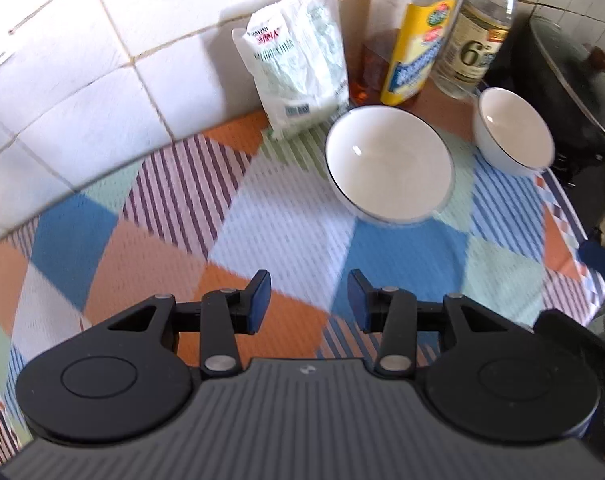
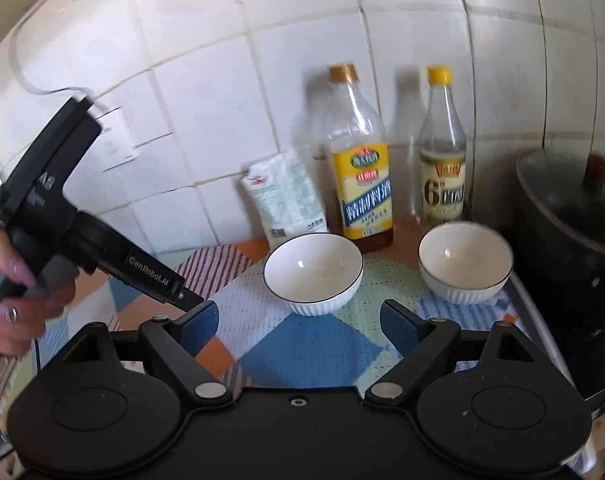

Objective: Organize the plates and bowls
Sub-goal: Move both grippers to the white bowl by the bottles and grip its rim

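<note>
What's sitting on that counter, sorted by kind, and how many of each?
Bowls: 2, white bowl and second white bowl
Bottles: 2, yellow-label bottle and clear bottle
Bags: 1, white bag
Pots: 1, black pot
Total: 6

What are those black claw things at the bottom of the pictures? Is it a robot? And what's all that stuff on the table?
No robot: a person's hand holds a grabber, one in each hand. Each picture comes from a camera on a grabber, looking along its two fingers. The left gripper and right gripper are both open and hold nothing. On the patterned mat stand two white bowls, both empty. Behind them, by the tiled wall, are a white bag and two bottles. A dark pot sits to the right.
</note>
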